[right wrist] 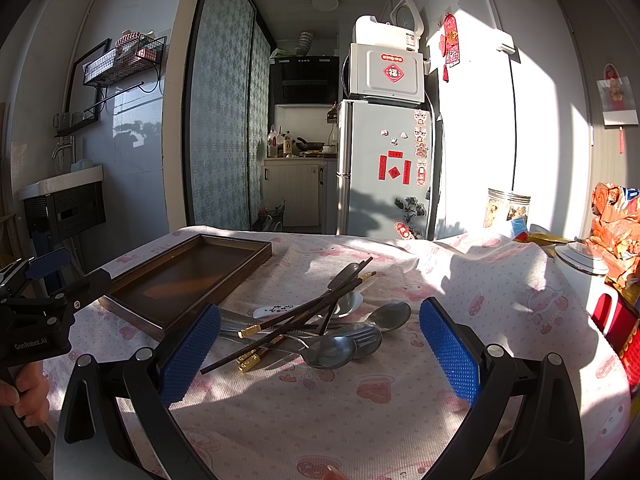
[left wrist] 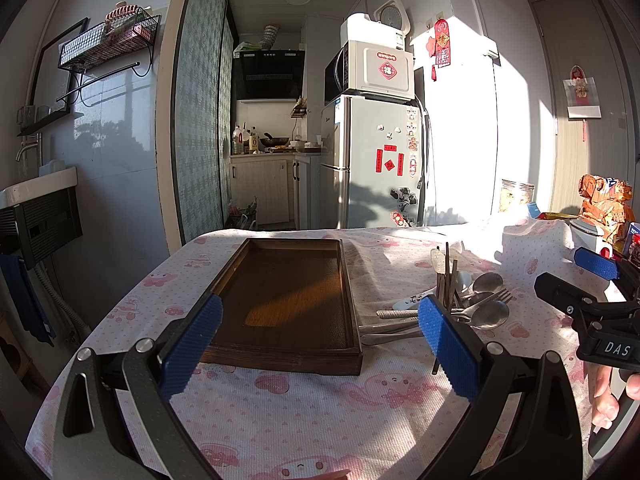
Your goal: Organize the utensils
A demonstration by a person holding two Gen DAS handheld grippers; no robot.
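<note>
Dark wood catches my eye first: the tray [left wrist: 286, 304] sits empty at the centre of my left wrist view, on the worktop [left wrist: 280, 412] under a pink-patterned cloth. My left gripper [left wrist: 320, 344] hangs over the tray's near edge with its blue fingers [left wrist: 192, 354] spread wide, holding nothing.

On my right wrist view the utensil pile [right wrist: 316, 328] lies at frame centre, just right of the tray [right wrist: 188, 280] and apart from it: dark chopsticks [right wrist: 296, 316] crossed over metal spoons [right wrist: 332, 352], a fork [right wrist: 366, 338] and a white ceramic spoon [right wrist: 276, 311]. My right gripper [right wrist: 320, 354] hovers above the pile, fingers [right wrist: 450, 356] wide apart and touching nothing.

At the right edge of that view I see a white lidded cup [right wrist: 580, 268] and orange snack packets [right wrist: 616, 224].
</note>
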